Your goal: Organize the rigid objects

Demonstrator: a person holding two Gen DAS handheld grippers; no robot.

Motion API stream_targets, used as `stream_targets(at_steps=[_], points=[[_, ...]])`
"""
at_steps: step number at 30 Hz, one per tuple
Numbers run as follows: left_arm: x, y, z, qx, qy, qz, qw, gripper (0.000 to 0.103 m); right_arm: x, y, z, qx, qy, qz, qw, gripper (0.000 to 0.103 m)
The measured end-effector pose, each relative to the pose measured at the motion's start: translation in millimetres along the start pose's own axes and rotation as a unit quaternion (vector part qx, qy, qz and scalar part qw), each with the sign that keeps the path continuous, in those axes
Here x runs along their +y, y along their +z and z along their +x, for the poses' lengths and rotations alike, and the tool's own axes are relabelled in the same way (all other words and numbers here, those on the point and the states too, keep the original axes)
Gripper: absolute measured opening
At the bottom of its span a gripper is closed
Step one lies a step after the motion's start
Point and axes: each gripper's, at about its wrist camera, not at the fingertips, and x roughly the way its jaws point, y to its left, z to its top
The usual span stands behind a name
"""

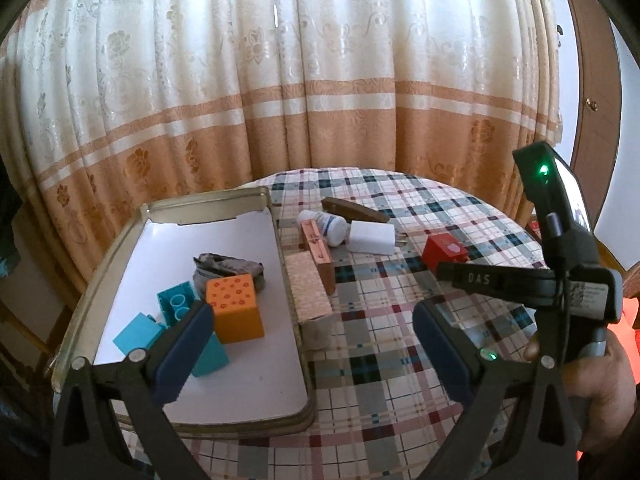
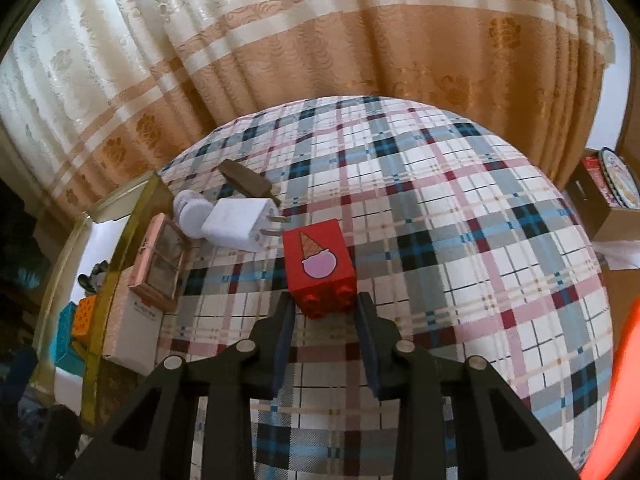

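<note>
A red block point(image 2: 320, 266) with an ice-cream picture lies on the plaid table; it also shows in the left wrist view point(image 1: 445, 251). My right gripper point(image 2: 325, 304) has its jaws on either side of the block's near end, touching or nearly touching it; the grip is unclear. In the left wrist view the right gripper point(image 1: 460, 276) reaches in from the right. My left gripper point(image 1: 312, 320) is open and empty above the tray's right edge. The metal tray point(image 1: 100, 280) holds an orange block point(image 1: 235, 307), teal blocks point(image 1: 176, 304) and a grey crumpled item point(image 1: 228, 266).
Between tray and red block lie a white charger plug point(image 2: 240, 224), a white bottle point(image 1: 326, 226), a dark brown bar point(image 1: 354, 210), a pink-framed box point(image 2: 160, 256) and a pale carton point(image 1: 310, 292). A curtain hangs behind. A cardboard box point(image 2: 608, 200) sits off the table's right.
</note>
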Motion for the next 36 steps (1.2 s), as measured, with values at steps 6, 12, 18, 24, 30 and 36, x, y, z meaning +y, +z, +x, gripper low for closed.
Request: stream_targets(at_steps=[6,12,18,24,30,36], points=[[-1.9,1.4,1.2,0.0,0.001,0.003,1.0,0.1,-3.4,6.0,1.7,-0.004,-0.001,0.005,1.0,0.056],[-2.9,4.7,4.5,0.002,0.003,0.003,1.0,0.1,6.0,15.5,11.3,-0.006,-0.016,-0.023,1.0,0.056],[-9.5,12.7,10.2,0.001,0.0,0.006,1.0,0.1,-2.0,16.3,11.9,-0.002,-0.029,-0.022,0.999,0.034],[-33.3,32.2,23.2,-0.009,-0.008,0.017,0.9998,0.1,-32.4,18.5,-15.7,-0.043,-0.06,0.023,0.997,0.034],[-62.5,55.0,57.8,0.015,-0.023,0.025,0.9993,0.1,-54.4,9.2,-25.2,-0.046,-0.05,0.067,0.995,0.034],[-87.2,63.7,98.7,0.061,-0.036,0.03,0.997,0.092,-64.8,2.9,-23.7,-0.044,-0.045,0.095,0.993,0.034]])
